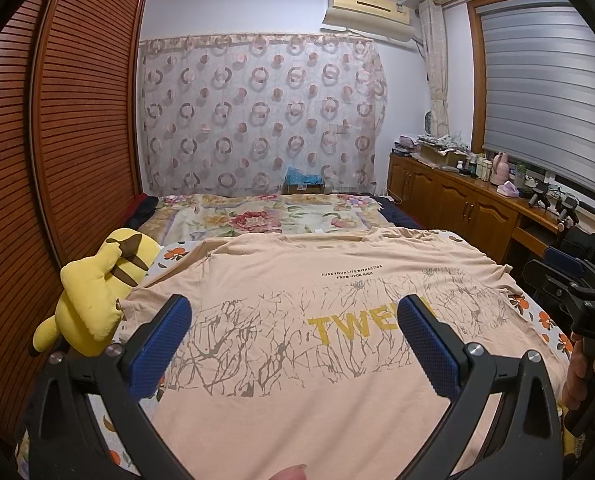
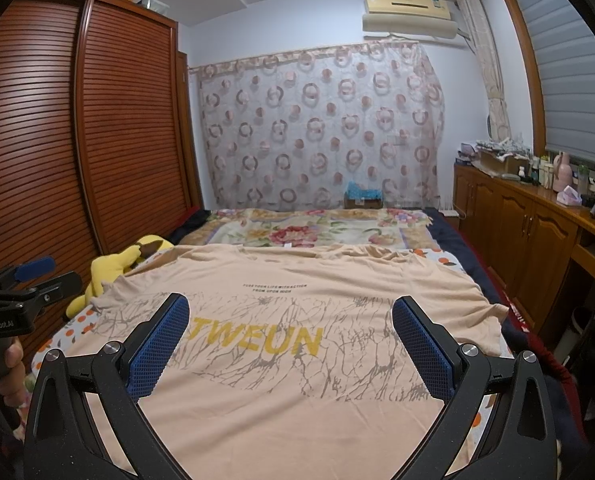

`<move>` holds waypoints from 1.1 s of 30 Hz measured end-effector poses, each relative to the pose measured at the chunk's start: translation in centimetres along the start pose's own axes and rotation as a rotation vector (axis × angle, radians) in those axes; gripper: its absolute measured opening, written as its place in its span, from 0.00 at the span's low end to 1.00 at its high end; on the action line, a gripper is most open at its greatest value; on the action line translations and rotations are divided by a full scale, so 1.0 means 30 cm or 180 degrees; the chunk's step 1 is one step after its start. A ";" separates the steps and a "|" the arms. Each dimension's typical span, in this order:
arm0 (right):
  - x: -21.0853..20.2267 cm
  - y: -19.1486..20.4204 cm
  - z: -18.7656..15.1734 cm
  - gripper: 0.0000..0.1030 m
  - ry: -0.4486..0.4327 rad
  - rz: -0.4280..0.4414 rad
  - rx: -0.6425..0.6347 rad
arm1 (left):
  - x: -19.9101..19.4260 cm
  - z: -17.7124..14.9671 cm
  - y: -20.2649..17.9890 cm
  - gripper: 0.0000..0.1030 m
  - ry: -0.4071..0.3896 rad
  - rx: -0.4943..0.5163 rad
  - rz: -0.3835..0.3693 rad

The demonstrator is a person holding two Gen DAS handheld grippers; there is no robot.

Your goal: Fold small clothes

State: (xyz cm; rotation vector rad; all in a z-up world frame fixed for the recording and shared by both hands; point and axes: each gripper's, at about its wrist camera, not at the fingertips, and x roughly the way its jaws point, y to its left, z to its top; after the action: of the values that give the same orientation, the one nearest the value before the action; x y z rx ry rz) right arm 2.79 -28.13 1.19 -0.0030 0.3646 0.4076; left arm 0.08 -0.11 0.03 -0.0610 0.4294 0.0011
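While both claws (left claw [image 1: 295, 312], right claw [image 2: 291, 314]) gape wide and empty, one peach T-shirt [image 1: 297, 280] lies flat.

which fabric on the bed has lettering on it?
The peach T-shirt, spread flat nearest the grippers, with yellow "TWEUN". The floral blanket beyond has flowers only.

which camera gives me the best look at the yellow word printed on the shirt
The right wrist view. There the yellow word on the shirt reads whole between the open fingers of the right gripper. In the left wrist view, a finger of the left gripper covers its end, leaving only the first letters.
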 end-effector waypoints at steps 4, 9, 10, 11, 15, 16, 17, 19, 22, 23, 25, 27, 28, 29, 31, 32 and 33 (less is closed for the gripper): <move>-0.001 0.000 0.001 1.00 -0.0002 -0.0003 0.0001 | -0.021 0.020 -0.006 1.00 -0.0014 0.0010 -0.0005; -0.003 -0.002 0.002 1.00 -0.0001 -0.0002 0.0001 | -0.023 0.022 -0.007 1.00 -0.0014 0.0012 -0.0004; -0.002 -0.001 0.002 1.00 -0.0002 -0.0001 0.0001 | -0.023 0.019 -0.007 1.00 -0.0018 0.0012 -0.0005; -0.003 -0.002 0.002 1.00 -0.0002 0.0000 0.0002 | -0.024 0.022 -0.008 1.00 -0.0019 0.0012 -0.0006; -0.003 -0.001 0.003 1.00 -0.0004 0.0000 0.0002 | -0.023 0.019 -0.009 1.00 -0.0023 0.0015 -0.0002; -0.003 -0.001 0.003 1.00 -0.0005 -0.0001 0.0001 | -0.024 0.021 -0.010 1.00 -0.0024 0.0016 -0.0001; -0.003 -0.001 0.003 1.00 -0.0004 0.0000 0.0001 | -0.024 0.022 -0.010 1.00 -0.0024 0.0016 -0.0001; -0.004 -0.001 0.004 1.00 -0.0004 0.0002 0.0003 | -0.024 0.020 -0.009 1.00 -0.0022 0.0016 -0.0004; -0.005 0.000 0.004 1.00 -0.0005 0.0002 0.0002 | -0.026 0.022 -0.010 1.00 -0.0022 0.0018 -0.0001; -0.006 -0.001 0.005 1.00 -0.0004 0.0001 0.0002 | -0.025 0.019 -0.010 1.00 -0.0027 0.0015 -0.0003; -0.005 0.000 0.005 1.00 -0.0006 0.0002 0.0003 | -0.025 0.018 -0.010 1.00 -0.0027 0.0018 0.0000; -0.006 0.000 0.005 1.00 -0.0005 -0.0001 0.0003 | -0.026 0.020 -0.012 1.00 -0.0028 0.0019 0.0000; -0.005 0.000 0.005 1.00 -0.0006 0.0001 0.0002 | -0.025 0.018 -0.011 1.00 -0.0028 0.0018 -0.0001; -0.005 0.000 0.005 1.00 -0.0005 0.0000 0.0001 | -0.026 0.018 -0.011 1.00 -0.0028 0.0018 -0.0001; -0.005 0.000 0.005 1.00 -0.0007 0.0001 0.0002 | -0.027 0.019 -0.013 1.00 -0.0031 0.0021 0.0000; -0.005 0.000 0.005 1.00 -0.0006 0.0000 0.0003 | -0.027 0.020 -0.013 1.00 -0.0029 0.0021 0.0002; -0.005 0.000 0.005 1.00 -0.0006 0.0001 0.0003 | -0.026 0.017 -0.011 1.00 -0.0031 0.0019 -0.0001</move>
State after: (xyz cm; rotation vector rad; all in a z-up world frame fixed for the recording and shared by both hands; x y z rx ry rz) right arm 2.71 -28.20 1.38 -0.0017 0.3629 0.4076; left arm -0.40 -0.41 0.84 -0.0551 0.4196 -0.0003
